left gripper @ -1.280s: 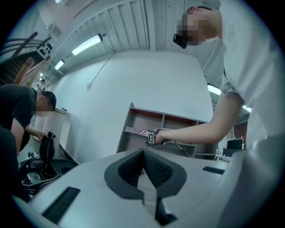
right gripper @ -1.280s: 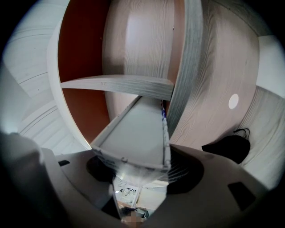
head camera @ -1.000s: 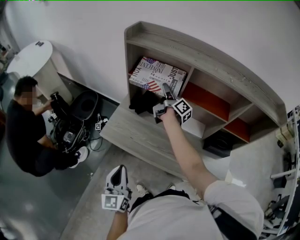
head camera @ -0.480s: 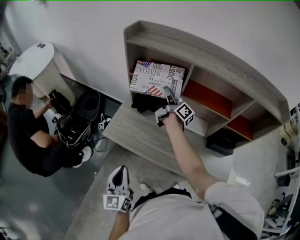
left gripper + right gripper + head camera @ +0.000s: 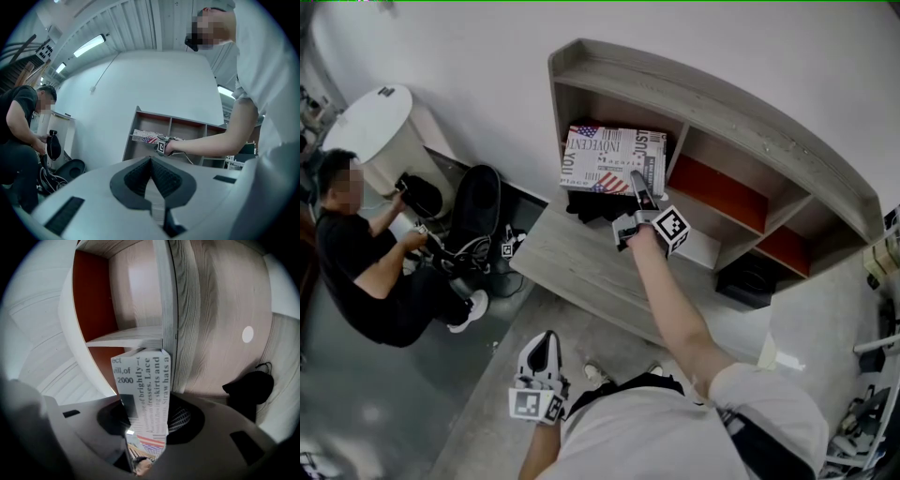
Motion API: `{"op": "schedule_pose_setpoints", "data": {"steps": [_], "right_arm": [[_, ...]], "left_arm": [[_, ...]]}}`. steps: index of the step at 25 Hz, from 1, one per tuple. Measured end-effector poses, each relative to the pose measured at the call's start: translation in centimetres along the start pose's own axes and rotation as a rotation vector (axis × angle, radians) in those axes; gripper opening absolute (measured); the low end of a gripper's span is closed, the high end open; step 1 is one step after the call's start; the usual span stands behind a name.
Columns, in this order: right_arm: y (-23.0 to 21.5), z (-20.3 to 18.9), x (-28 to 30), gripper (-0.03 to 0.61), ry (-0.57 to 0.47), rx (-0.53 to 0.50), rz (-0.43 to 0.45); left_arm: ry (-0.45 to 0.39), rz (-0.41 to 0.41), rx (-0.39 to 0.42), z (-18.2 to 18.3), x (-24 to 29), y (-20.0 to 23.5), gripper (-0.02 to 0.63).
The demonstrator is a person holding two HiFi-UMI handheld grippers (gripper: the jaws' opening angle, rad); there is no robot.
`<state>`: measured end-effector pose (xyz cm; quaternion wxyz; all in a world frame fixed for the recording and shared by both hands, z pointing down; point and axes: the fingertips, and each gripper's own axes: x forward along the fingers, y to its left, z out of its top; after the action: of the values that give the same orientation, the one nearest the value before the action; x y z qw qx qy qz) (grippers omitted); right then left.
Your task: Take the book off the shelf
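Up top, we look steeply down from the head onto the shelf point(image 5: 722, 108). Our left gripper view faces that same shelf level from well back; our right gripper view sits close, right against the book point(image 5: 143, 376).

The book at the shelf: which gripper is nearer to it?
Right. The right gripper has just been closing its jaws and now clamps the book at the shelf. The left gripper hangs low by the person's waist, far from it, jaws together.

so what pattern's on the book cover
The book: newsprint lettering plus a flag; best in head view.
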<state>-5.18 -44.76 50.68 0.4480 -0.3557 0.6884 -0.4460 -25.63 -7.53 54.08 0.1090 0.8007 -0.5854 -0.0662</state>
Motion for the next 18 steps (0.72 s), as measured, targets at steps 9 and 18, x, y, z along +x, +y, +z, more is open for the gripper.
{"op": "schedule_pose_setpoints", "data": {"steps": [9, 18], "right_arm": [[3.0, 0.2, 0.2, 0.17, 0.077, -0.125, 0.084], [7.1, -0.4, -3.2, 0.169, 0.274, -0.309, 0.205]], "left_arm": [[-0.008, 0.022, 0.019, 0.4, -0.6, -0.5, 0.017], [-0.018, -0.018, 0.03, 0.5, 2.0, -4.1, 0.017]]}}
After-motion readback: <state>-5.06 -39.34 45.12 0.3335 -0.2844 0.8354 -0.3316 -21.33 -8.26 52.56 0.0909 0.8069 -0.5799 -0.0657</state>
